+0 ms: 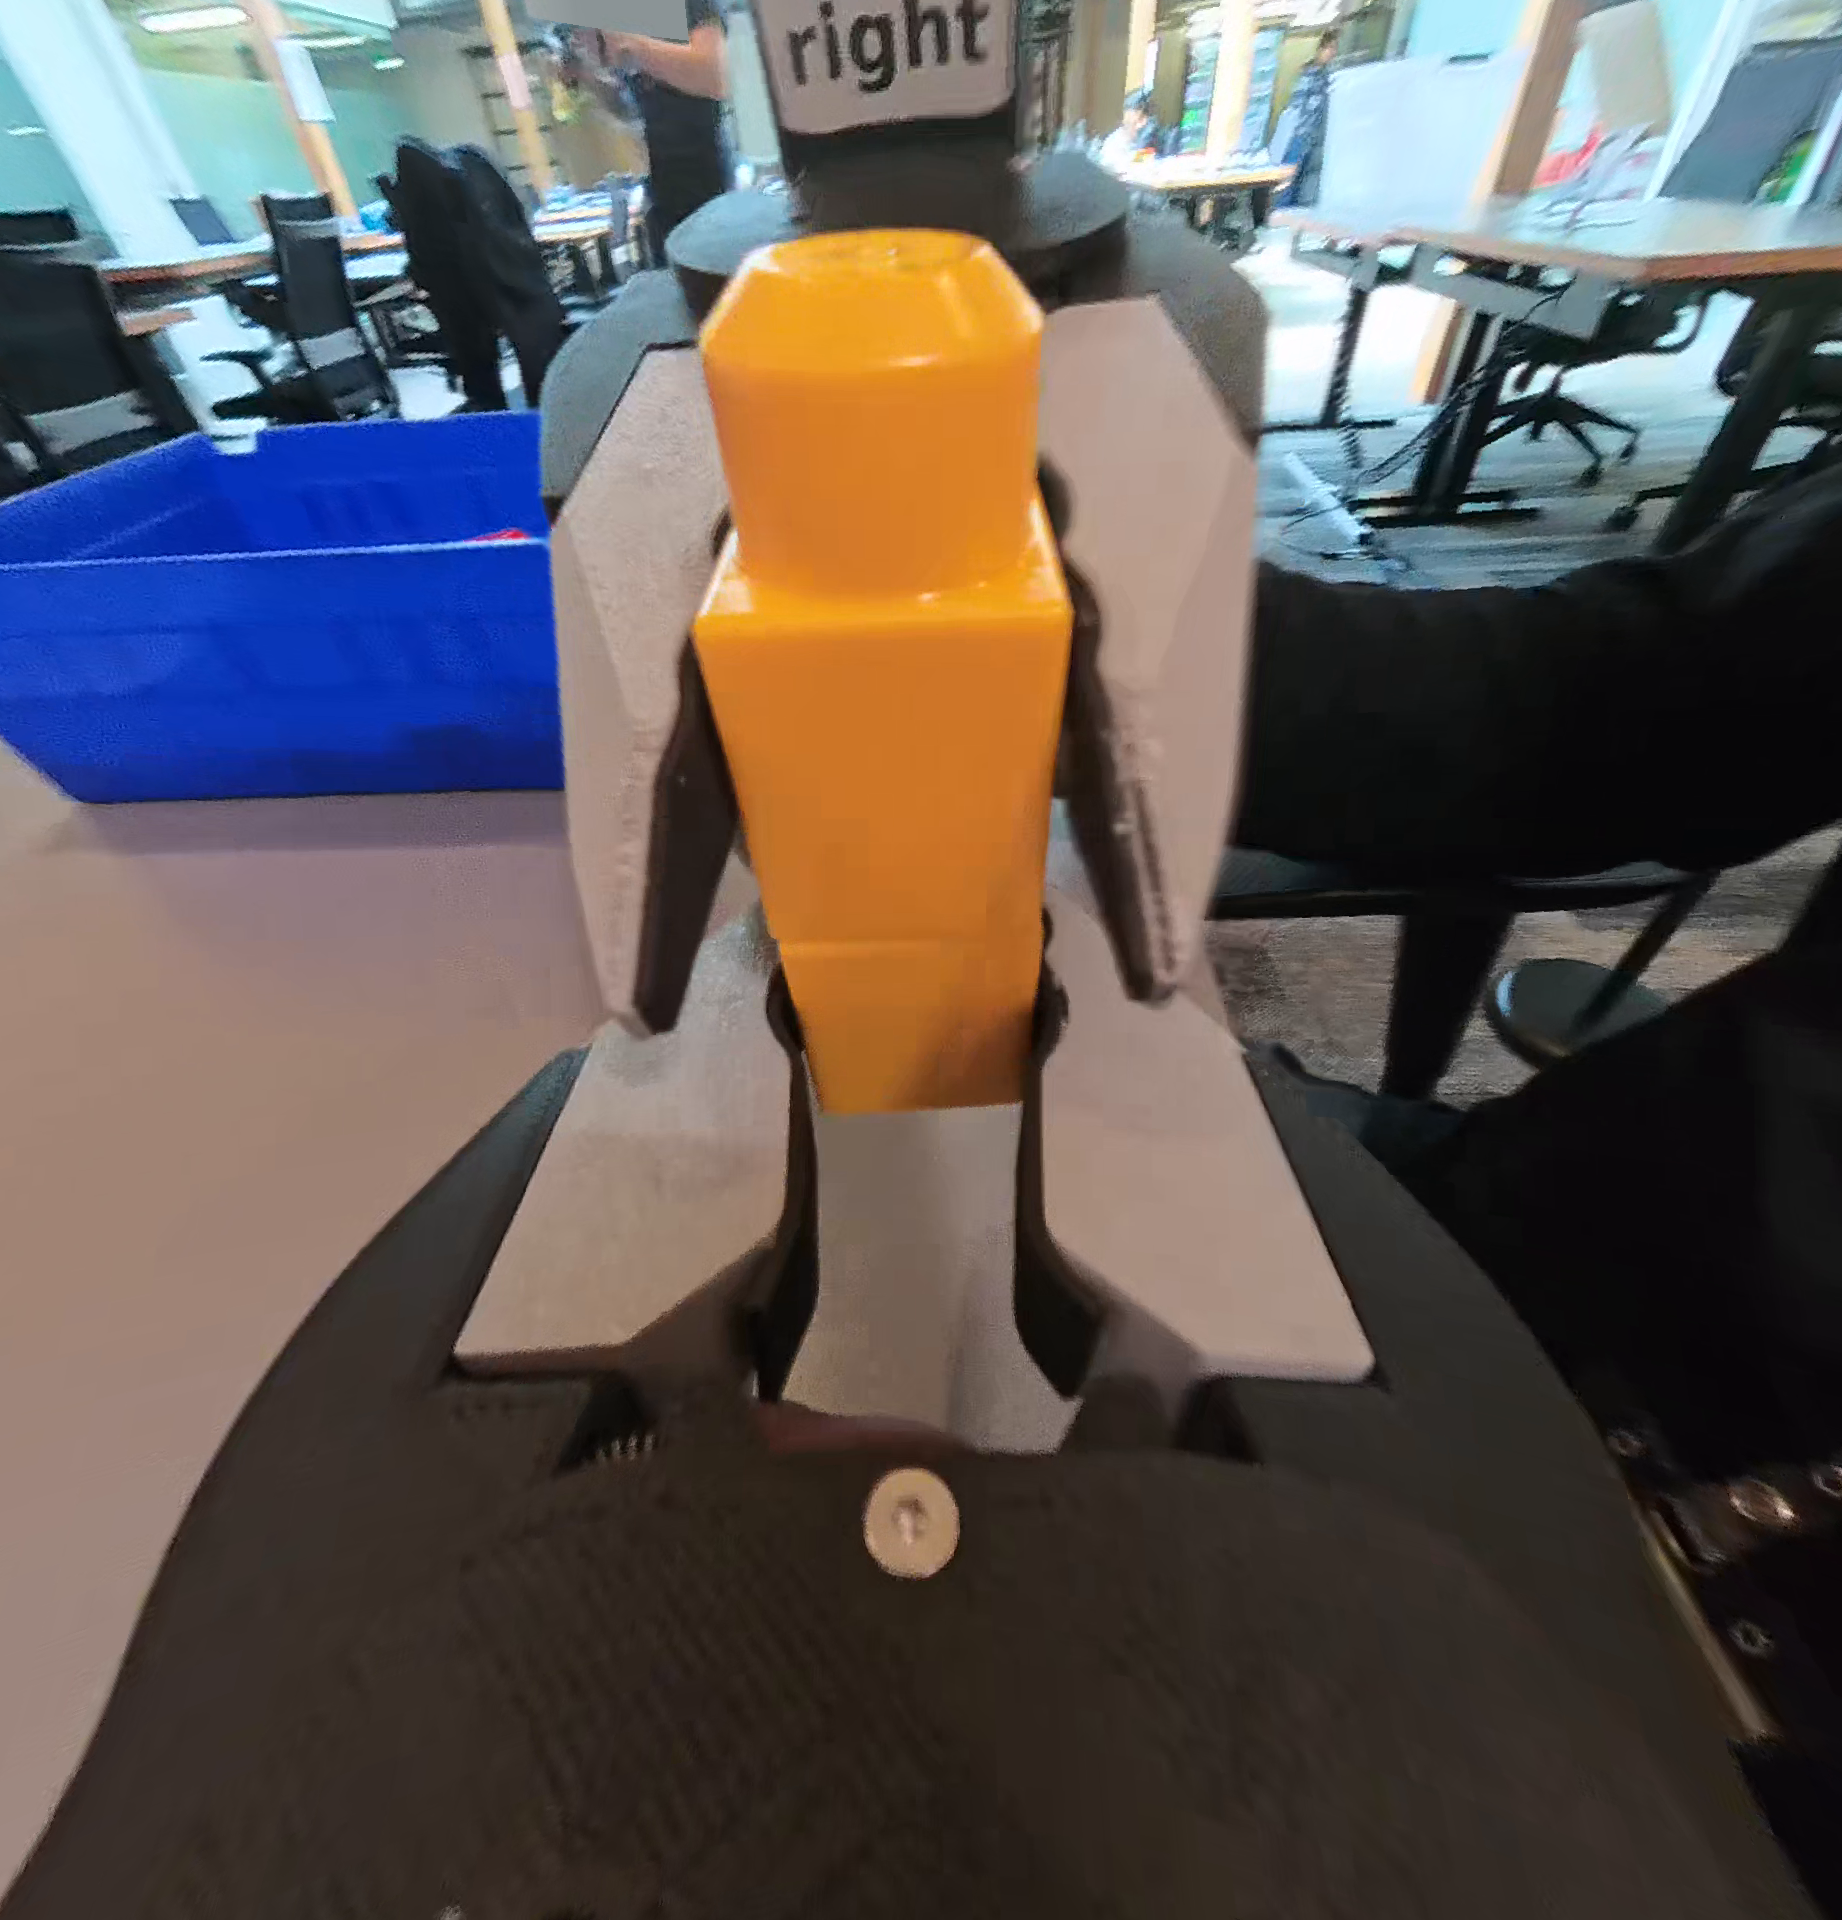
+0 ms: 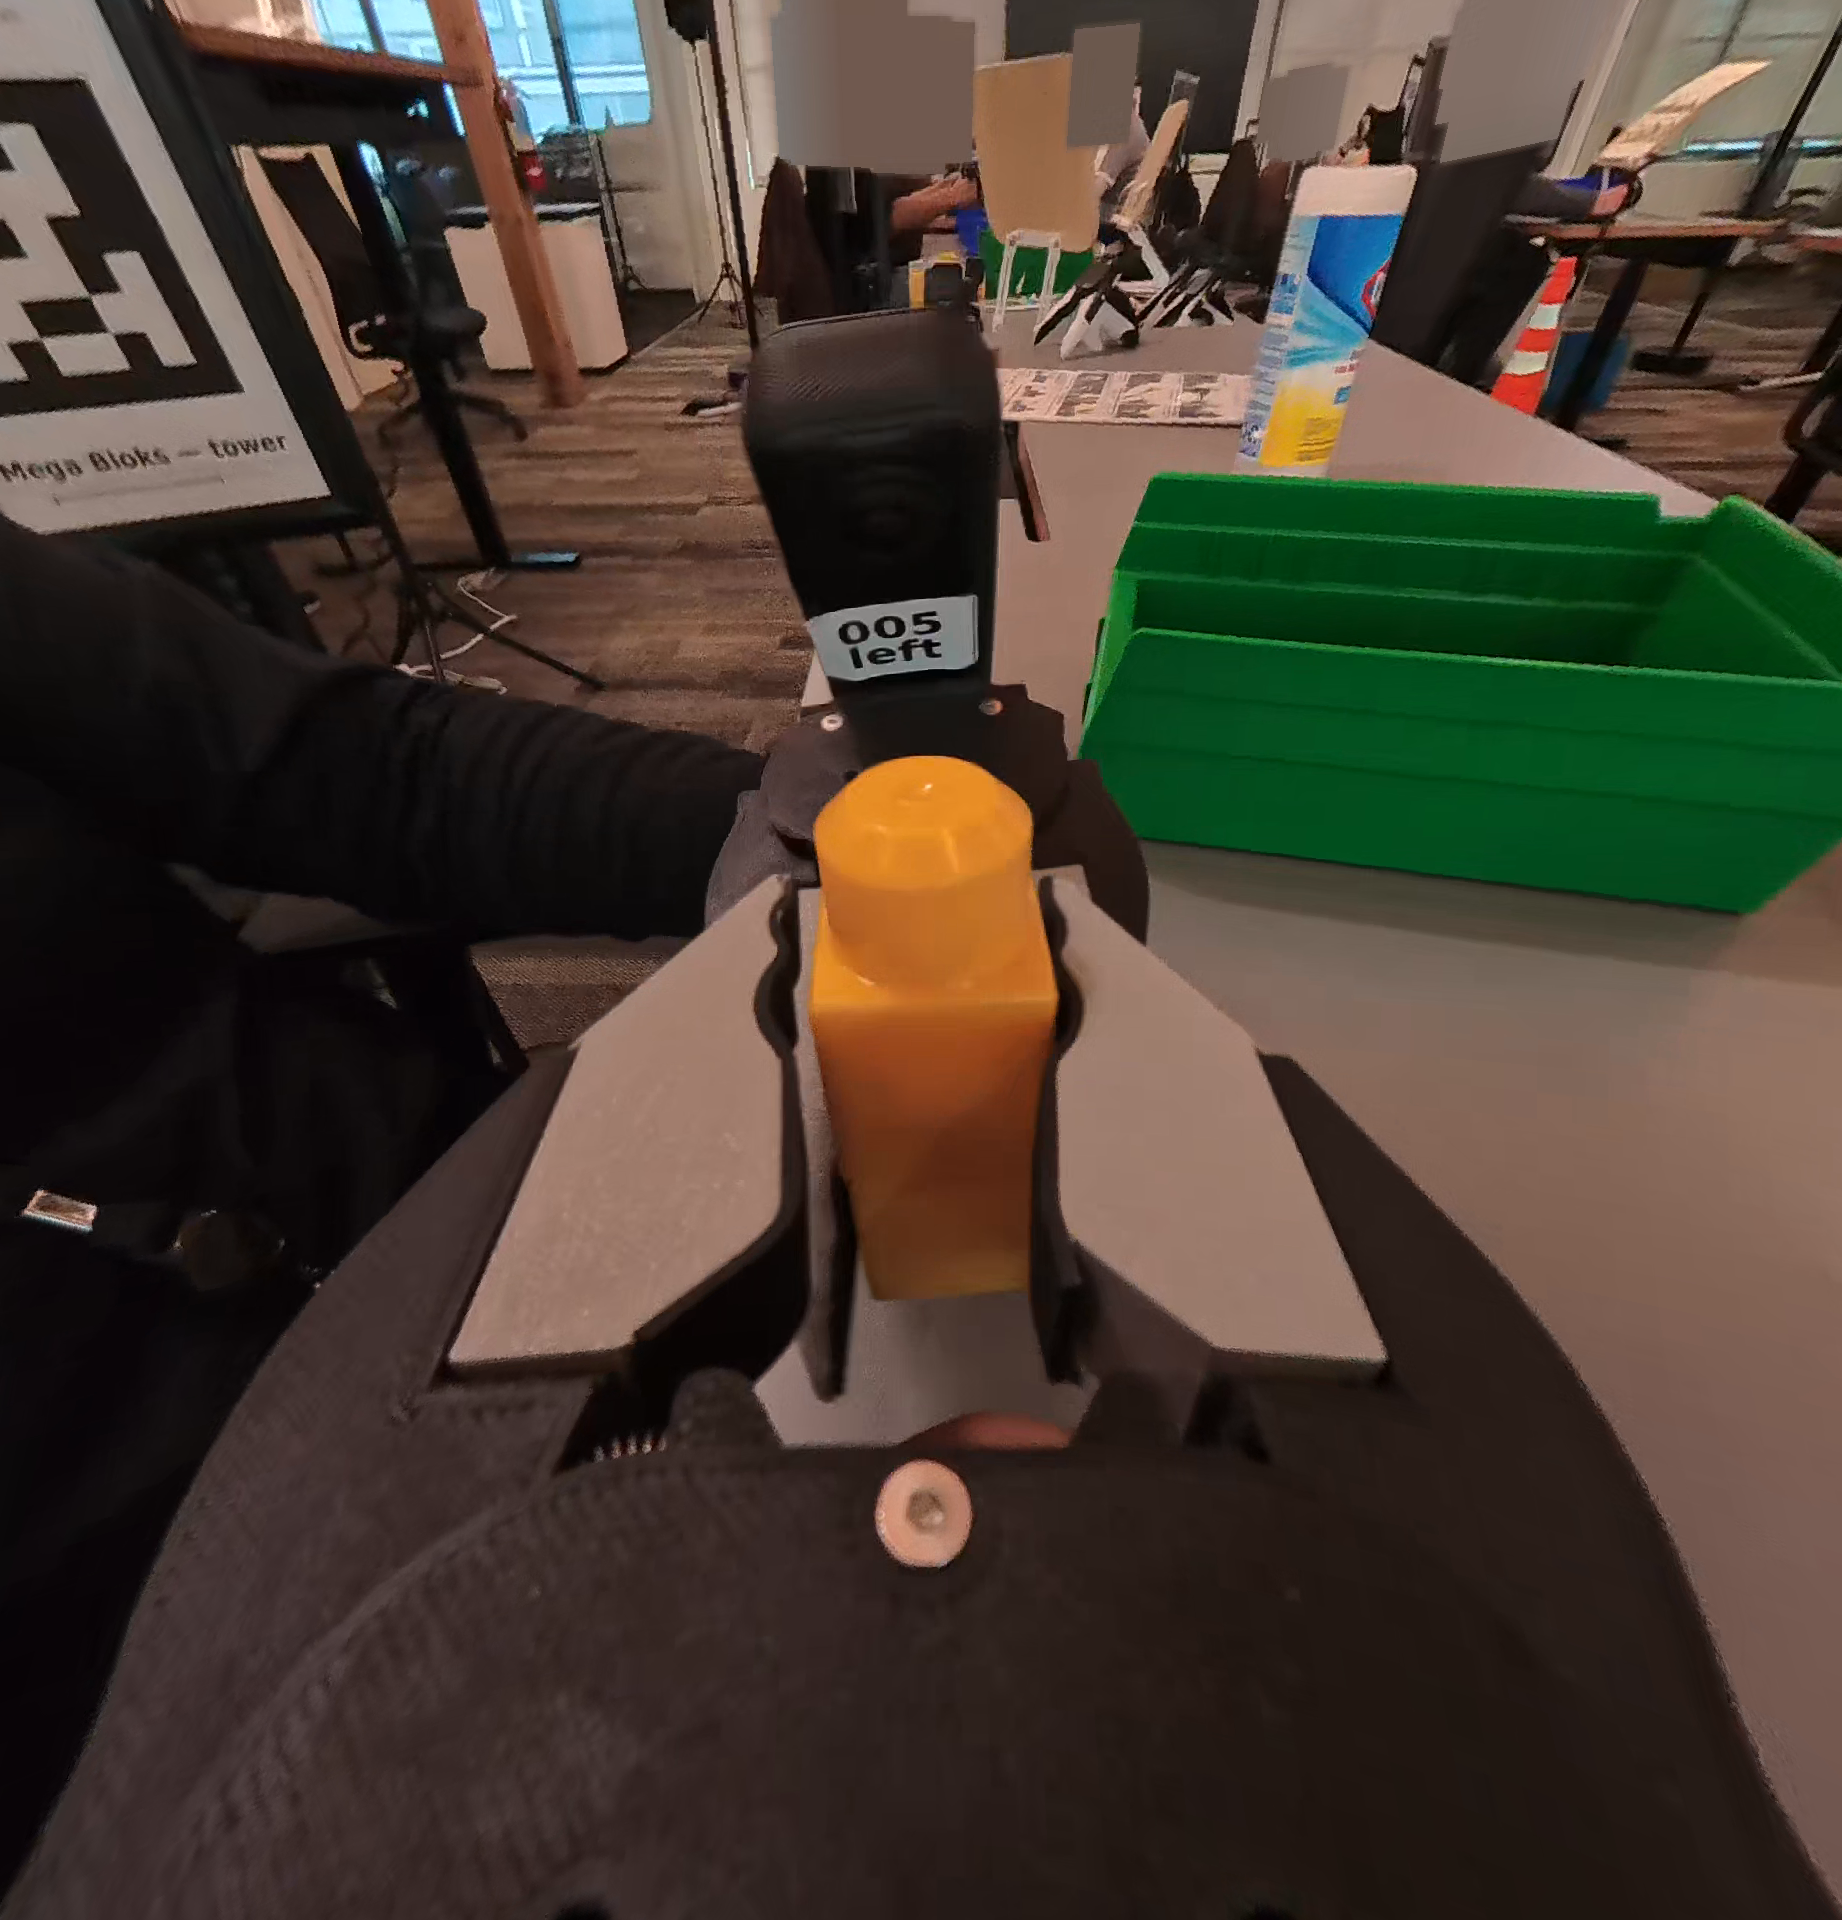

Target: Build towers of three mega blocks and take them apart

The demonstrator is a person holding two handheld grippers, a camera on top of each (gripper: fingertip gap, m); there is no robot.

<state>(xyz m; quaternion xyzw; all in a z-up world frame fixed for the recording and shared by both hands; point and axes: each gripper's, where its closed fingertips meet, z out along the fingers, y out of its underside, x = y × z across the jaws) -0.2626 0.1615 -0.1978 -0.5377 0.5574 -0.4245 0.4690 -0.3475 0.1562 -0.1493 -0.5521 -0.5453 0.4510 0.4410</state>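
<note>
Two orange blocks are stacked in a short column. In the left wrist view, my left gripper is shut on the lower orange block. The upper orange block, with its round stud on top, sits between the grey fingers of the right gripper, which faces me. In the right wrist view, my right gripper is shut on the orange block, which lies deep between its fingers. The left gripper's black body stands right behind it. The column is held above the grey table.
A blue bin stands on the table at the left of the left wrist view. A green bin and a wipes canister stand at the right of the right wrist view. A person's black sleeve reaches in. A marker sign stands at the left. The left gripper's tips are roughly 9 cm from the right gripper's.
</note>
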